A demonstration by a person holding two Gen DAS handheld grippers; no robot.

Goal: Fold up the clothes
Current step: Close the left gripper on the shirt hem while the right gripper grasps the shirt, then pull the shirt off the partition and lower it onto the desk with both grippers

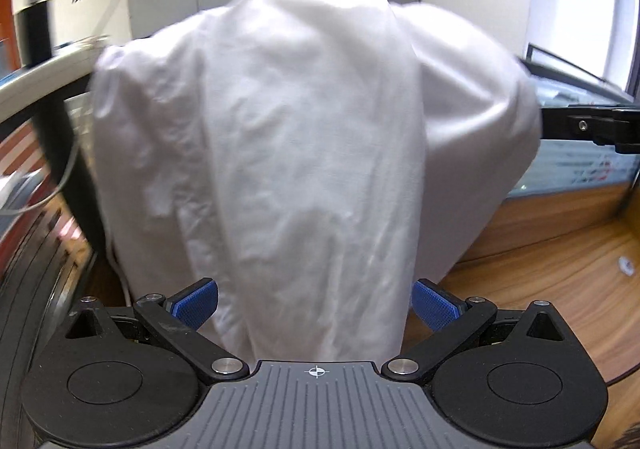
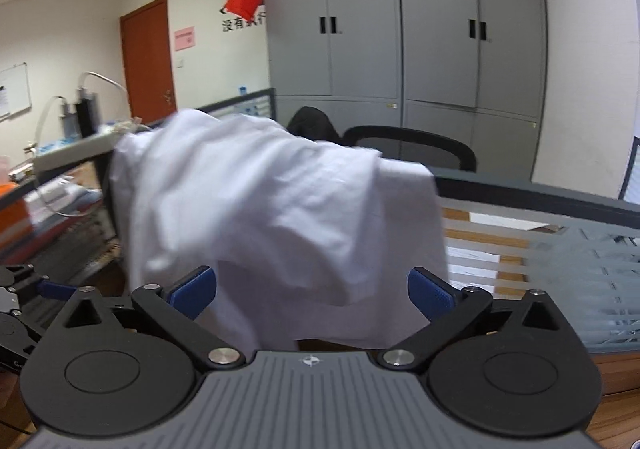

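A white garment [image 1: 288, 137] hangs bunched and blurred right in front of my left gripper [image 1: 316, 301]. Its lower part falls between the blue pads [image 1: 196, 301], which stand wide apart and do not press on it. In the right wrist view the same white garment [image 2: 272, 209] droops between the spread pads [image 2: 432, 295] of my right gripper [image 2: 312, 293], open too. A black part of the right gripper [image 1: 592, 125] pokes out from behind the cloth at the right. The left gripper [image 2: 24, 297] shows at the lower left edge. Whether the cloth rests on any finger is hidden.
A wooden desk [image 1: 560, 269] lies below, bounded by a grey partition with frosted stripes [image 2: 560, 249]. A black office chair [image 2: 420, 145] and grey metal cabinets [image 2: 400, 41] stand behind it. Cluttered shelves with tubing [image 2: 60, 177] are to the left, and an orange door [image 2: 148, 57] is farther back.
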